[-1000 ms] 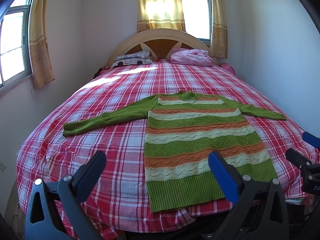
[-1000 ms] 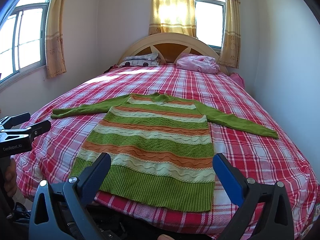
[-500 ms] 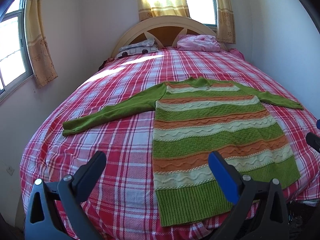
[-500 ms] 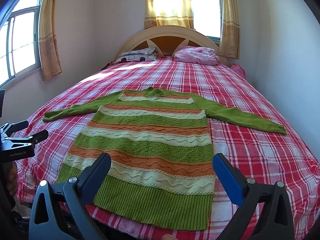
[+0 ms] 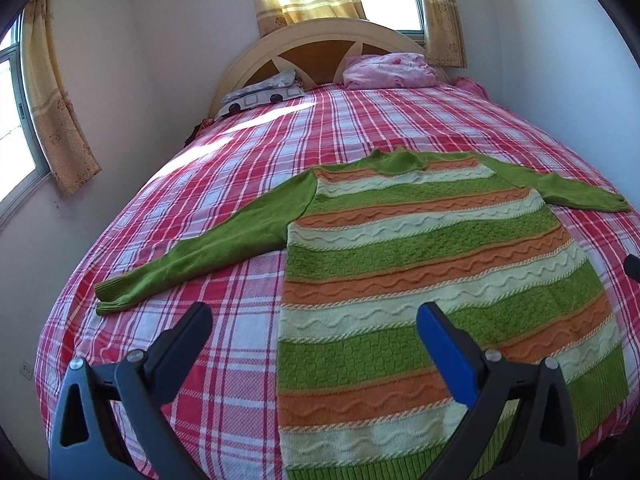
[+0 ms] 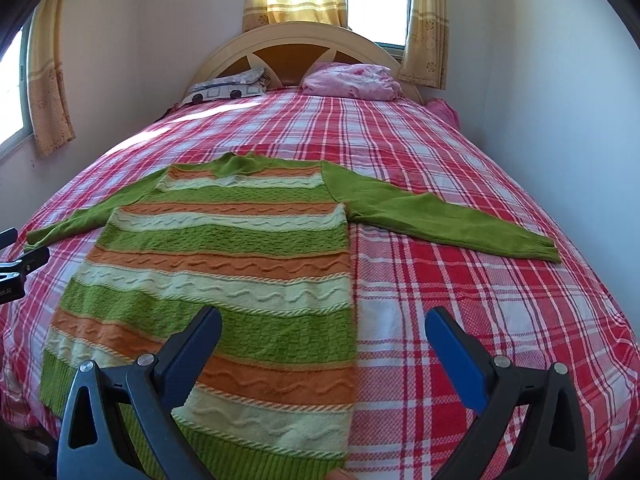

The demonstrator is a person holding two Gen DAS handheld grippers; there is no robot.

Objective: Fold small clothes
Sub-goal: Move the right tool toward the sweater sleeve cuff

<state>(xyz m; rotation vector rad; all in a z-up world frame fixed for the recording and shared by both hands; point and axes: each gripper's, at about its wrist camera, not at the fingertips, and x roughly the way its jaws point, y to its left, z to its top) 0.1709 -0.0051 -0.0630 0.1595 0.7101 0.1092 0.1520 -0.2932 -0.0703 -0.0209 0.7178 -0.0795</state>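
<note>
Ribbed, wavy-striped knit sweater (image 5: 420, 280) lying flat on plaid bed (image 5: 224, 360) — sleeves spreading out, left gripper (image 5: 314, 328) and right gripper (image 6: 322, 330) hovering above, fingers gaping wide, gripping nothing

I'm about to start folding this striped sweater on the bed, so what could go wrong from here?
Both the left gripper and right gripper are open above the striped sweater. Its chunky knit may snag or stretch if pinched thinly. The plaid bedsheet could get pinched along with the knit. The long sleeves lie spread wide and may drag unevenly.
</note>
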